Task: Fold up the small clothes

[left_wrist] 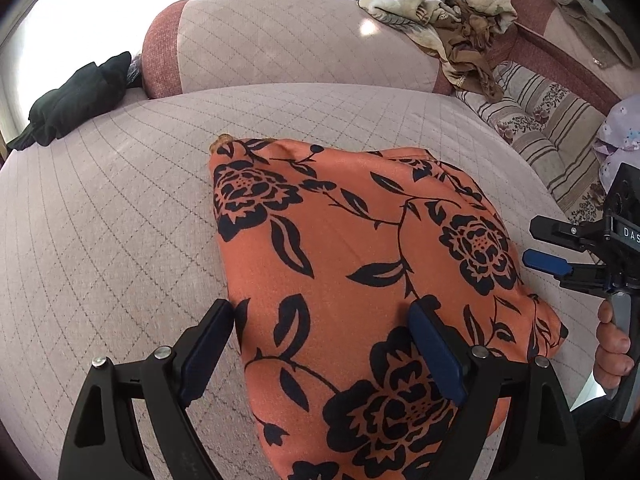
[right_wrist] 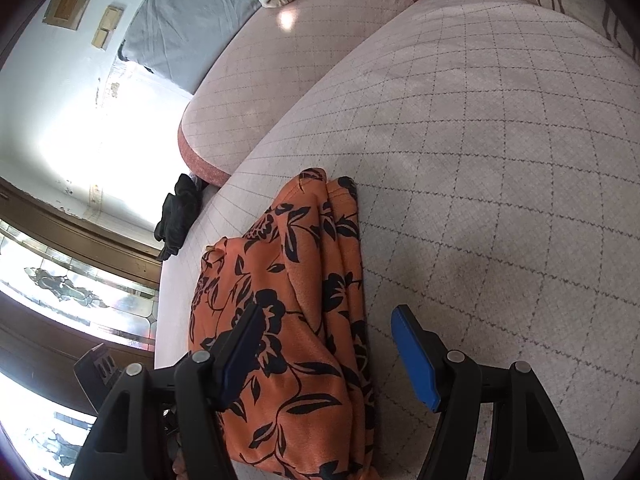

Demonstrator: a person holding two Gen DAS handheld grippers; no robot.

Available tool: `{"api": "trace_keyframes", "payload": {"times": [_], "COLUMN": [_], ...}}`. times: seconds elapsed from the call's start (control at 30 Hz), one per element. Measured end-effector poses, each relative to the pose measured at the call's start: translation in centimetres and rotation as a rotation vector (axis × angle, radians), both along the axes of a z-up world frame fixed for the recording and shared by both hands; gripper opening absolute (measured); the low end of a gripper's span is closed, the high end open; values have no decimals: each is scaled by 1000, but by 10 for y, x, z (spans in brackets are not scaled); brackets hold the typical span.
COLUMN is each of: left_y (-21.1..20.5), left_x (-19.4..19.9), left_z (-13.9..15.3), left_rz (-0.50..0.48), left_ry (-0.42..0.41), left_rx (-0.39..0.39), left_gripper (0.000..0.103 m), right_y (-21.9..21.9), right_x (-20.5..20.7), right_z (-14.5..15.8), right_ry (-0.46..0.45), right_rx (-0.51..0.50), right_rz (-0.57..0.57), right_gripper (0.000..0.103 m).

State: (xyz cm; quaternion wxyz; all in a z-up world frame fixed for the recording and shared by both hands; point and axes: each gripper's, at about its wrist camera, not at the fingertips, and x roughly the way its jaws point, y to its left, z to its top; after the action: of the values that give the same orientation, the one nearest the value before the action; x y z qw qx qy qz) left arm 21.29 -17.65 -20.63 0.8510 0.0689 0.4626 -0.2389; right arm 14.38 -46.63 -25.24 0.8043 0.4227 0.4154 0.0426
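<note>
I'm holding the left gripper pitched steeply downward, jaws spread wide, nothing pinched between the blue pads. I'm keeping the right gripper tilted down less steeply, jaws also apart, pads gripping nothing. From the left wrist view I'm seeing the right gripper side-on at the frame's right edge, my right hand wrapping its handle, fingers curled around the grip.

The white letters "DAS" stand on the black body of the right gripper, cut off by the left-wrist picture's edge.
</note>
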Motion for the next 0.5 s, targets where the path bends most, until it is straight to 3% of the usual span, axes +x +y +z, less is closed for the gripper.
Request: {"api": "trace_keyframes", "payload": {"times": [0.17,0.5], "left_y": [0,-1], "left_x": [-1,0], "left_z": [3,2], "left_rz": [-11,-22], "left_ry": [-41,-46], "left_rx": [29,33], "left_gripper": [89,89], "right_y": [11,17], "right_x": [7,13], "right_z": [1,-4], "right_ry": [5,27], "right_rx": [-5,-10], "right_rz": [23,27], "right_gripper": [70,70]}}
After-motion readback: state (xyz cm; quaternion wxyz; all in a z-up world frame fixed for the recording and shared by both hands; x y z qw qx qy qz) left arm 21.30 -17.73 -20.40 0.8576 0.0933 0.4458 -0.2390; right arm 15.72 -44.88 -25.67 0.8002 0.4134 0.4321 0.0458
